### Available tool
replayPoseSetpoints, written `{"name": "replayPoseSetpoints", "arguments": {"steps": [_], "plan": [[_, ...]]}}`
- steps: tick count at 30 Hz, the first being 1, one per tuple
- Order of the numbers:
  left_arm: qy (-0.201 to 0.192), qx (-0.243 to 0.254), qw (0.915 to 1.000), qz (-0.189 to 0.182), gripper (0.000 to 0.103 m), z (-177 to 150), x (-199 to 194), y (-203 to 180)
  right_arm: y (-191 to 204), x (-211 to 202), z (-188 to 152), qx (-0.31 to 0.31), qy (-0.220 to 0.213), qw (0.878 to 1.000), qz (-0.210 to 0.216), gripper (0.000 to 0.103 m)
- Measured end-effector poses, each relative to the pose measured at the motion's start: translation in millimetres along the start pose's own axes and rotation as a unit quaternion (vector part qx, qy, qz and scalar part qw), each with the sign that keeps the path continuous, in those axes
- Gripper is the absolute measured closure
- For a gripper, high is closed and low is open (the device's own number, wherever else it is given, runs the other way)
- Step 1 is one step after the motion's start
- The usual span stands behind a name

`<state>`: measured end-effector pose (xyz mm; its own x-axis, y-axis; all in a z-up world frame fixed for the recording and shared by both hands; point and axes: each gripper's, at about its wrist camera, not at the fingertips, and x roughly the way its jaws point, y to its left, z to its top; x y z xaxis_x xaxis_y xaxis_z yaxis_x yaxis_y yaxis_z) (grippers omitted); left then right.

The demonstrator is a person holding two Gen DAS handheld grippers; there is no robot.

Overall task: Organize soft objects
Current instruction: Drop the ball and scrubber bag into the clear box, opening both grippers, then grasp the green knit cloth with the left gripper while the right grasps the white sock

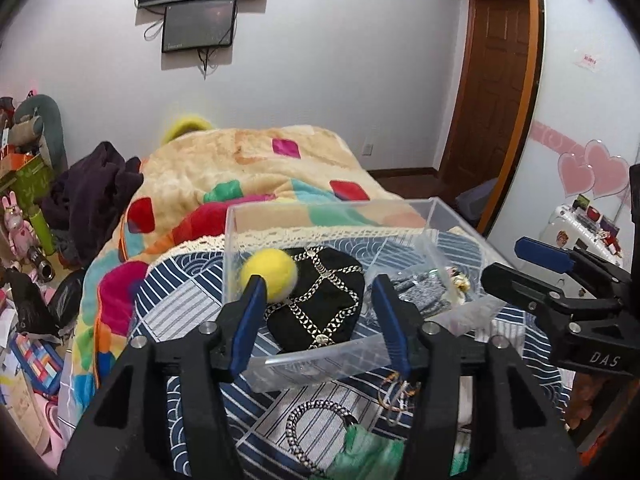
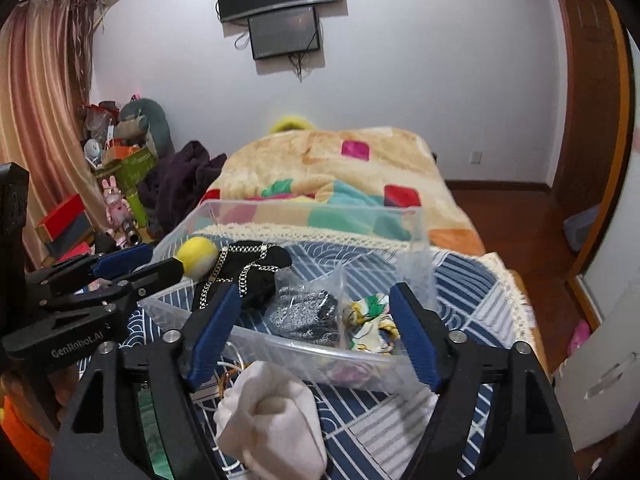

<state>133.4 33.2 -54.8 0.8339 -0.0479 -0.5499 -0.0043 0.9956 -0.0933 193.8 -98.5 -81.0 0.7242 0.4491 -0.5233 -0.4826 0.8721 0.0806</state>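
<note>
My left gripper [image 1: 320, 316] hangs over the near edge of the clear plastic bin [image 1: 320, 356] on the bed, its two blue fingers [image 1: 250, 320] spread wide with nothing between them. Just past the left fingertip, inside the bin, sits the yellow fuzzy ball [image 1: 269, 273], resting against the black pouch with the silver chain pattern [image 1: 320, 300]. I cannot tell whether the fingertip touches the ball or only overlaps it in view. To the right of the pouch in the bin lies a grey knitted piece in a clear bag [image 1: 420, 292].

My right gripper [image 2: 316, 334] is also spread open and holds nothing. It sits at the near wall of the bin, in front of the grey knitted piece and a patterned green, yellow and white cloth [image 2: 372, 320]. Below it, outside the bin on the blue striped bedspread [image 2: 400, 420], lies a white bundled cloth [image 2: 272, 420], close to the left finger. In the left view, a braided loop [image 1: 316, 432] and a green cloth [image 1: 368, 456] lie on the bedspread in front of the bin.
</note>
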Motion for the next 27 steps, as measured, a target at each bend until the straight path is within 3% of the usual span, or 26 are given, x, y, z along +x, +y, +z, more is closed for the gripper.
{"name": "replayPoseSetpoints", "arguments": {"steps": [6,9,20,27], "plan": [[-0.027,0.014,0.9995,0.001,0.029,-5,-32,-6,2,-19,-6,0.000,-0.024,1.000,-0.002,0.019],[-0.027,0.025,0.9993,0.002,0.028,-15,-42,-11,4,-22,-13,-0.005,-0.013,1.000,0.001,0.019],[0.040,0.011,0.9991,-0.011,0.028,-66,-35,-11,13,-14,-37,-0.020,0.018,1.000,0.010,0.019],[0.089,-0.009,0.9957,-0.024,0.028,-101,-21,-13,13,1,-63,-0.010,0.064,0.998,0.019,0.019]]}}
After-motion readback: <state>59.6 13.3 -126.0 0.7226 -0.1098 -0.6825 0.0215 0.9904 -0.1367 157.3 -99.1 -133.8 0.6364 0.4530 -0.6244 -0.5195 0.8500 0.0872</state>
